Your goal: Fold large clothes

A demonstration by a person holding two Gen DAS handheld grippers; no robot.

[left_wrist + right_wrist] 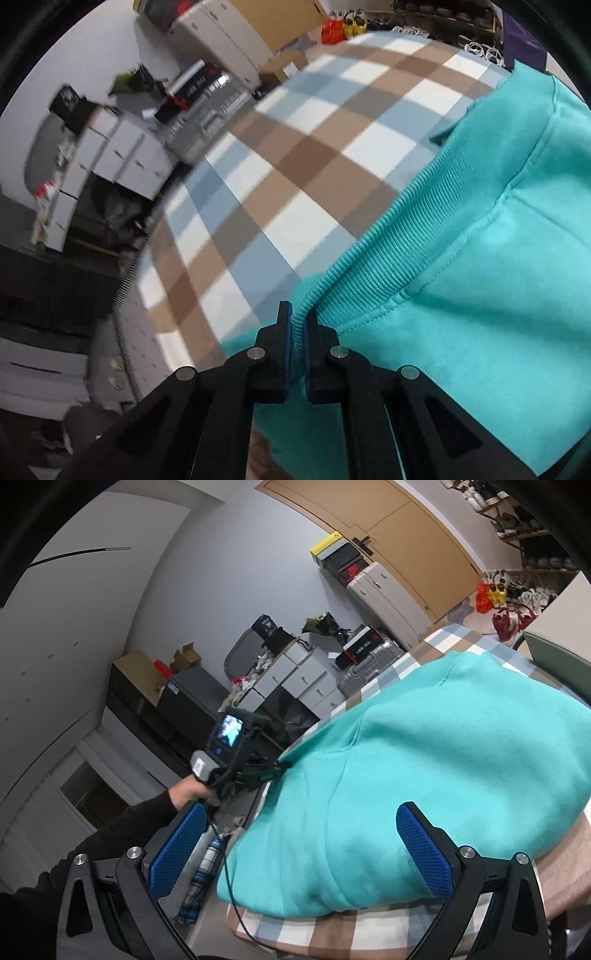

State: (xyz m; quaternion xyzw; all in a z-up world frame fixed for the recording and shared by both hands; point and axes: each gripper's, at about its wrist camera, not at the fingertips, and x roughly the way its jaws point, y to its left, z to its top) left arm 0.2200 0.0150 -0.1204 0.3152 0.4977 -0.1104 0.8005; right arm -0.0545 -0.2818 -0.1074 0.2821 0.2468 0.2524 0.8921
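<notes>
**Lived-in home, entry or storage corner**

Domestic room, not a lab. Wooden door (pixel 399 542) at the far wall, shoe rack (pixel 517 520) beside it loaded with pairs, more shoes (pixel 524 590) loose on the floor. Hard-shell suitcases: 1 beige (pixel 388 598), 1 silver (pixel 369 668). Shoeboxes (pixel 340 559) stacked on the beige case. White drawer units (pixel 295 675) heaped with clutter, open cardboard boxes (pixel 184 657) on a dark cabinet (pixel 155 698). Work surface wears a checked household cloth (pixel 295 155) in white, blue, brown. Plain grey-white walls.
</notes>
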